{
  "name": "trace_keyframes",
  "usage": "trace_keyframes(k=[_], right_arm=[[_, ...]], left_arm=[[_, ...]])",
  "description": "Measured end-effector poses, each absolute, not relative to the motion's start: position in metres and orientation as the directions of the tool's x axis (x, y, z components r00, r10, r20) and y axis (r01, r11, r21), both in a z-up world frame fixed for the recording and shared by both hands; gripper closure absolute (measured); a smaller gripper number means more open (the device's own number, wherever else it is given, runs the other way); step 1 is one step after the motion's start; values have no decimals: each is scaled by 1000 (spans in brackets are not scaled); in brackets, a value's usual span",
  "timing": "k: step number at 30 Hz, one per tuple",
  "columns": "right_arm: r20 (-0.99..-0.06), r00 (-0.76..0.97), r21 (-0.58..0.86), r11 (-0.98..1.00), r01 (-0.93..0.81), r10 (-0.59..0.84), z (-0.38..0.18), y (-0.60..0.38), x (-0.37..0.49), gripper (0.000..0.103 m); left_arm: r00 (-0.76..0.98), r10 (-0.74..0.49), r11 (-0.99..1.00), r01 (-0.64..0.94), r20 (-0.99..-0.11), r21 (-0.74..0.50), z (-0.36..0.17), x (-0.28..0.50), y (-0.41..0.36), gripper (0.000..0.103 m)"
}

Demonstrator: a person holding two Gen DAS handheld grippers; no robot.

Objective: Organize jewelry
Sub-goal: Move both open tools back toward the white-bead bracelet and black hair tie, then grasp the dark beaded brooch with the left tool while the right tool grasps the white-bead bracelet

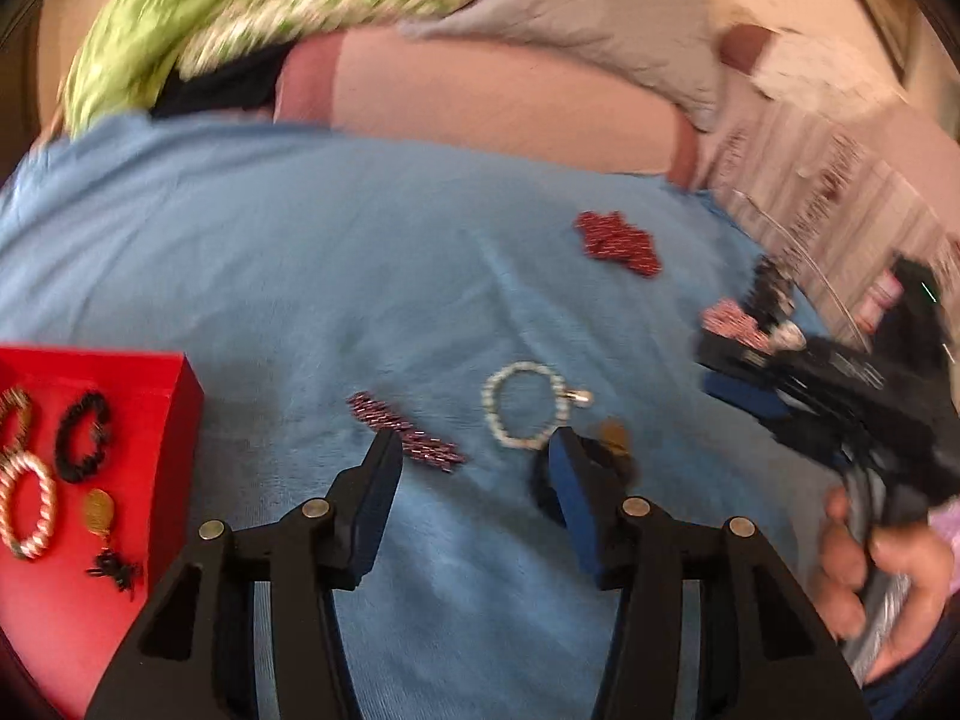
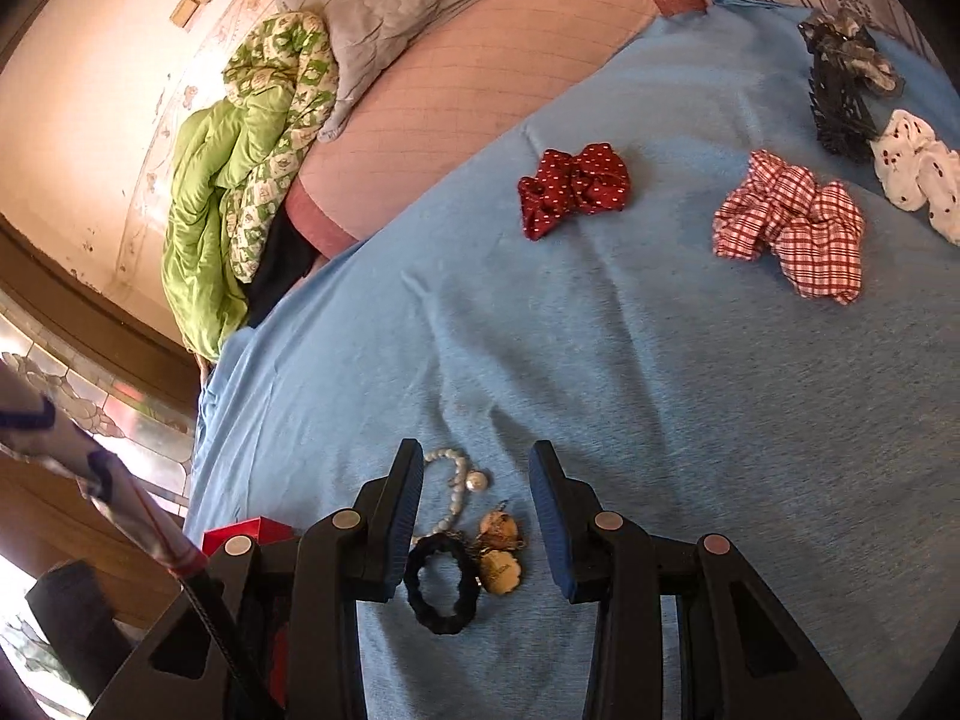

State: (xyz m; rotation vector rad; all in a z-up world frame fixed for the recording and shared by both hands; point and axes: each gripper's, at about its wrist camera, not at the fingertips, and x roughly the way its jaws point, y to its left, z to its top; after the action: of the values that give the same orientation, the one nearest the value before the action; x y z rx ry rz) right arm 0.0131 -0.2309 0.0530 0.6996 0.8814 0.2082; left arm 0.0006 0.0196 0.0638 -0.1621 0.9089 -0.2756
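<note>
The task is judged partly done: a twisted bangle [image 1: 27, 507], a black beaded bracelet [image 1: 84, 444] and a gold earring [image 1: 99, 510] are already laid in the red box [image 1: 174, 420], left of the left gripper [image 1: 474, 450], whose fingers are spread and empty. A pearl bracelet [image 1: 525, 414] and a maroon beaded strand [image 1: 408, 441] are left just beyond its tips. Between the spread, empty fingers of the right gripper [image 2: 474, 468] lie a fuzzy black ring [image 2: 443, 585] and gold pendants [image 2: 498, 549] on soft blue cloth [image 2: 660, 390].

red box [image 1: 174, 396] cut off at left edge, pearl bracelet [image 2: 456, 480] partly behind left finger
</note>
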Motion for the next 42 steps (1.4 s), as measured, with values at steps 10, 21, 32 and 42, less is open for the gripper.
trace_keyframes(k=[10, 21, 32, 42], right_arm=[[-662, 604, 613, 784, 97, 443, 46, -214, 23, 63], [-661, 589, 591, 806, 28, 464, 48, -196, 30, 63], [-726, 496, 397, 879, -264, 476, 51, -105, 37, 66], [-855, 440, 127, 933, -336, 275, 18, -54, 54, 87]], left_arm=[[509, -287, 949, 37, -811, -313, 19, 48, 40, 53], [645, -302, 952, 168, -702, -256, 53, 45, 37, 84], [757, -245, 965, 132, -605, -226, 92, 31, 74, 84], [743, -231, 969, 115, -628, -219, 85, 30, 82, 84]])
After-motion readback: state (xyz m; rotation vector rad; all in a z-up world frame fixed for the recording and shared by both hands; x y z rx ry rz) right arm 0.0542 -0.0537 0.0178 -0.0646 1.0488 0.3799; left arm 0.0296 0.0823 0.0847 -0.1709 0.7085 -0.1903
